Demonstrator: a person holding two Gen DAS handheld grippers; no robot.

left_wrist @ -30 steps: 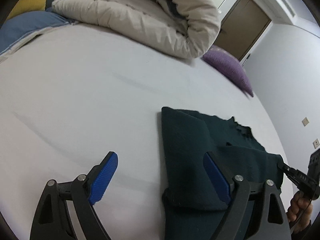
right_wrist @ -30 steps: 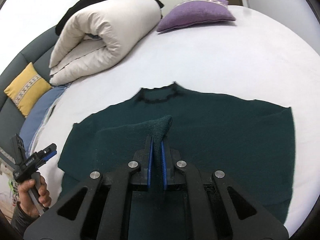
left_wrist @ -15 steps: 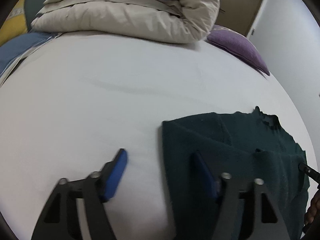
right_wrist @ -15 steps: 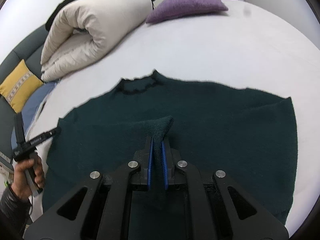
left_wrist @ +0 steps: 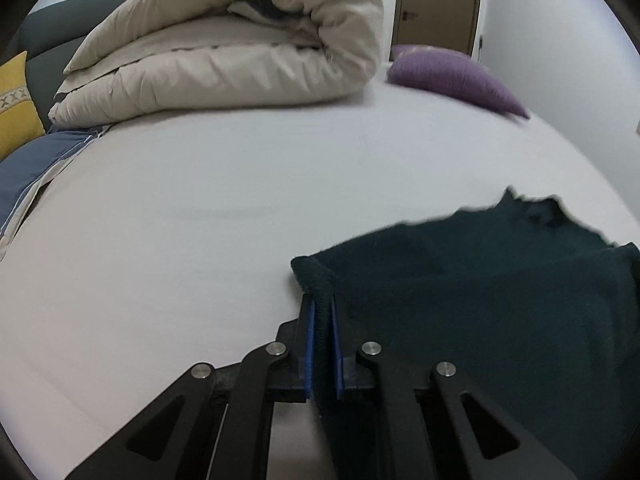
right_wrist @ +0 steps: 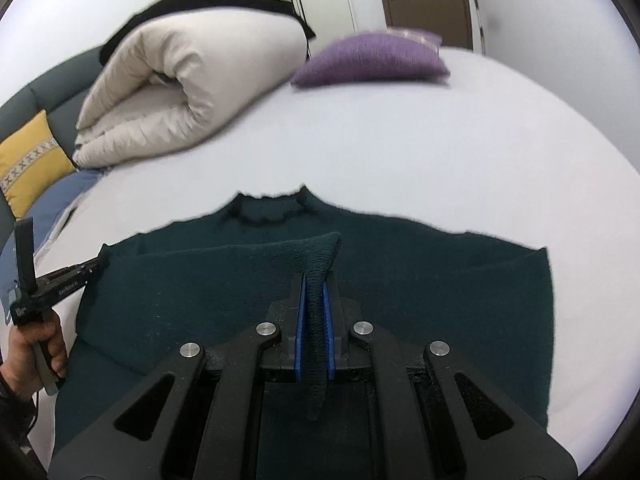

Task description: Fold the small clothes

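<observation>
Now left gripper [left_wrist: 322,312] clamped on sweater [left_wrist: 480,300] corner, right gripper [right_wrist: 314,304] pinching its fold

White bed [right_wrist: 400,152] with dark green sweater [right_wrist: 440,280], rolled beige duvet [right_wrist: 192,80], purple cushion [right_wrist: 372,60].

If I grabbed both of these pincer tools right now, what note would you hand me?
Left gripper: jaws have just been closing, now pinching the left edge of the dark green sweater.
Right gripper: shut on a ribbed fold of the same sweater.
Sweater lies on the white bed, neck toward the rolled duvet and purple cushion.
Done: one side part looks folded inward, both grips set.
Left: probably carry the held edges over, then finish folding.
</observation>
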